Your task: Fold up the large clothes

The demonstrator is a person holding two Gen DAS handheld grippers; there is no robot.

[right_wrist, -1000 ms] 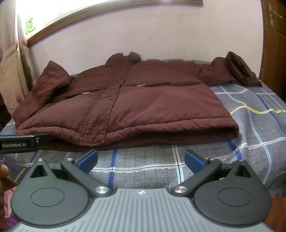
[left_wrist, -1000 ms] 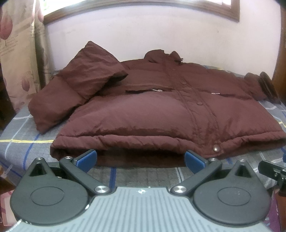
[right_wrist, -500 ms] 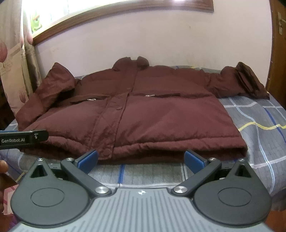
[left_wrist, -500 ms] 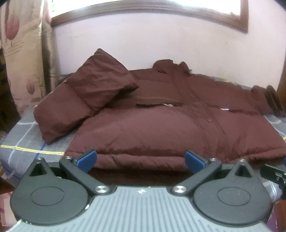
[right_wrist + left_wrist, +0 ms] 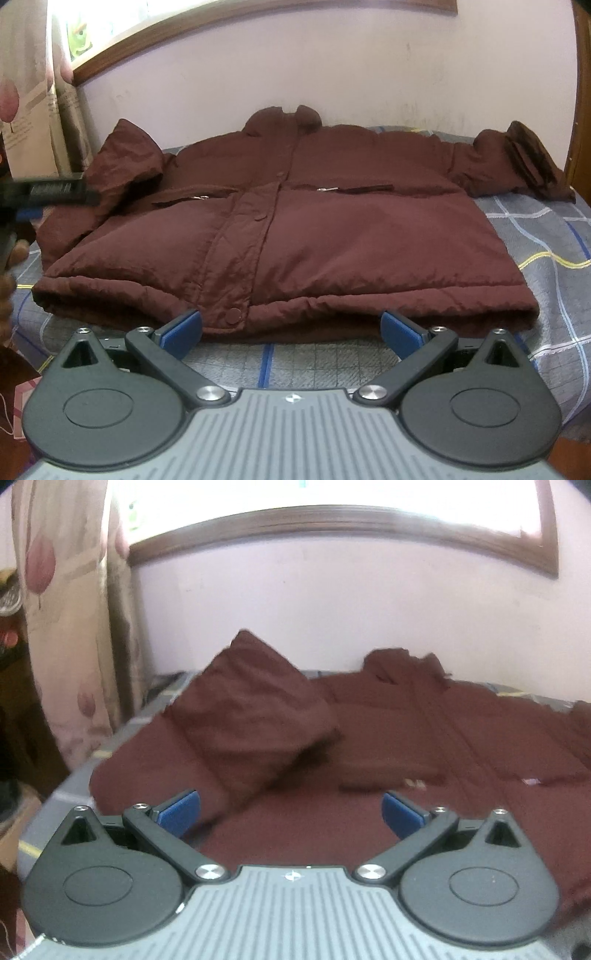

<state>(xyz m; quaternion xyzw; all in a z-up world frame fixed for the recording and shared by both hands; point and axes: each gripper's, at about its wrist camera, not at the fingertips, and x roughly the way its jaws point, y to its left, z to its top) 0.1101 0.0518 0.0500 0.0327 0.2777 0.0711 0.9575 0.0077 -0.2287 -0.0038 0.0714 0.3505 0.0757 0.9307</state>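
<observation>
The big dark red coat [image 5: 280, 236] lay flat on the bed [image 5: 546, 236], front side up, and filled the middle of the right wrist picture; its snaps ran down the middle, and its bottom hem sat low in the frame, just above the right gripper [image 5: 291, 328]; the blue fingers [image 5: 181, 330] of that gripper were spread wide and held nothing. In the left wrist picture, which was blurry, the left gripper [image 5: 291, 810] hung over the coat's left part; its fingers [image 5: 177, 810] were spread wide too and held nothing. One sleeve [image 5: 236, 723] was already bent back over the coat at the middle left of that frame; the other sleeve [image 5: 517, 166] lay stretched out at the upper right of the right wrist picture, not folded yet. The job looked like it had barely begun, and the step seemed to be reaching in for a first grab; to do it well, each gripper should pinch a thick bit of the puffy cloth, both layers together, close to an edge or a sleeve end; the coat looked soft and slippery, so a thin pinch could slide out; the fold should go slow and land flat, so the stuffing does not bunch up.
</observation>
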